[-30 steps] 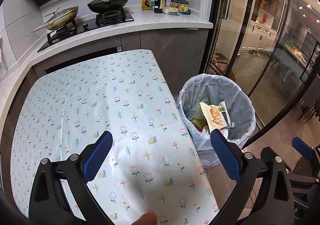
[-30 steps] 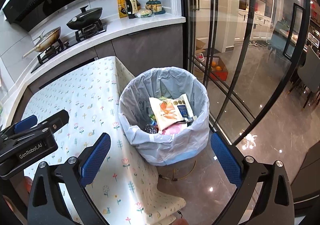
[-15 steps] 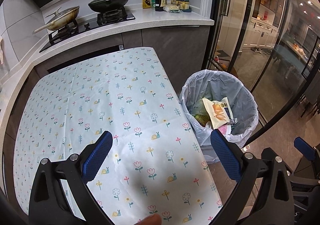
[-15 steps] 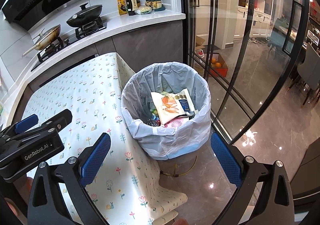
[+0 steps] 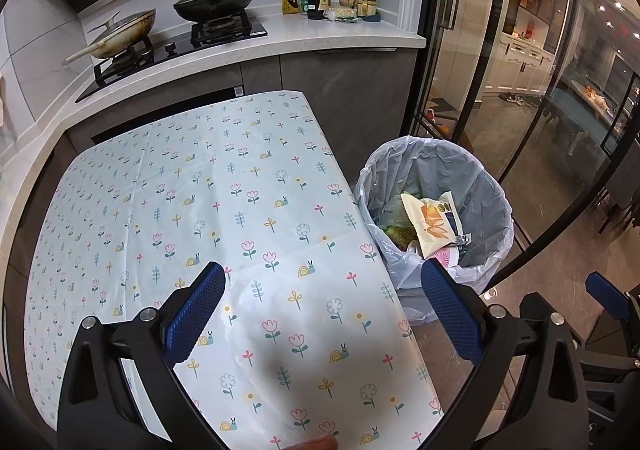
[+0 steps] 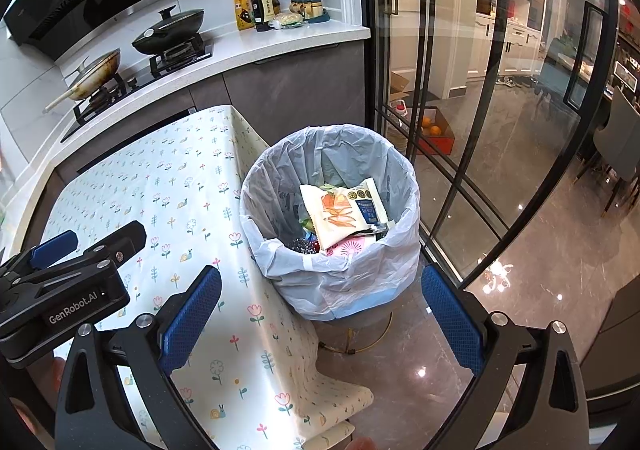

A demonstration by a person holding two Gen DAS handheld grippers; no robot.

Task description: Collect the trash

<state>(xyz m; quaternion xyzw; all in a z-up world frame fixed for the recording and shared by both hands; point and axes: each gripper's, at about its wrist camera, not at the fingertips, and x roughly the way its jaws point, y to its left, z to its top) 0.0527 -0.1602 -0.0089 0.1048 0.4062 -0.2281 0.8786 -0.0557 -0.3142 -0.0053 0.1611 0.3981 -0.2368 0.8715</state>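
Note:
A round bin (image 6: 332, 282) lined with a pale plastic bag stands on the floor at the table's right side. Inside lie a cream snack packet (image 6: 340, 210) with orange print, a pink-patterned wrapper (image 6: 350, 248) and other crumpled trash. The left wrist view shows the same bin (image 5: 480, 186) and packet (image 5: 434, 222). My left gripper (image 5: 322, 310) hangs open over the flowered tablecloth (image 5: 200, 190), with nothing between its blue pads. Open and empty too, my right gripper (image 6: 320, 320) hovers above the bin's near rim. The left tool's body (image 6: 60, 286) shows at the right view's left edge.
A kitchen counter (image 5: 320, 34) behind the table carries a hob with a wok (image 5: 120, 34) and a lidded pan (image 5: 216, 2), plus bottles and jars. Glass sliding doors (image 6: 460, 90) run along the right. The glossy tiled floor (image 6: 520, 310) lies around the bin.
Both grippers have drawn back and up slightly, so the table and bin look a little farther away. Both stay open and empty. The trash in the bin has not shifted.

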